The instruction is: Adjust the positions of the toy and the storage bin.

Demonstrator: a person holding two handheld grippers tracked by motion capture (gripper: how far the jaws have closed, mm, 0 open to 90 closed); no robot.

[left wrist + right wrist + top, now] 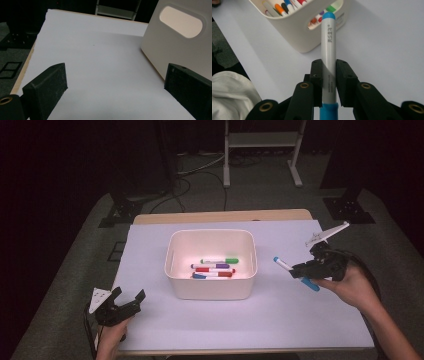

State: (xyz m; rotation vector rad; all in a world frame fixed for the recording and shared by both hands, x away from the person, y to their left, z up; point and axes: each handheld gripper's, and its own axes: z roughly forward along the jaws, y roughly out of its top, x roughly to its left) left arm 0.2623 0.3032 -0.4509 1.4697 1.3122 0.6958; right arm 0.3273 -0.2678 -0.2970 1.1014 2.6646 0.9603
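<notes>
While your right tool [299, 268] clamps the blue marker [296, 273] mid-barrel above the tabletop [280, 320], right of the white bin [211, 292], ready for dropping in; left tool [129, 299] idles open, empty.

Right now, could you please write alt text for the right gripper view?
The right tool clamps a white marker with blue ends, which points toward a white bin holding more markers. The bin stands on a white table surface.
</notes>
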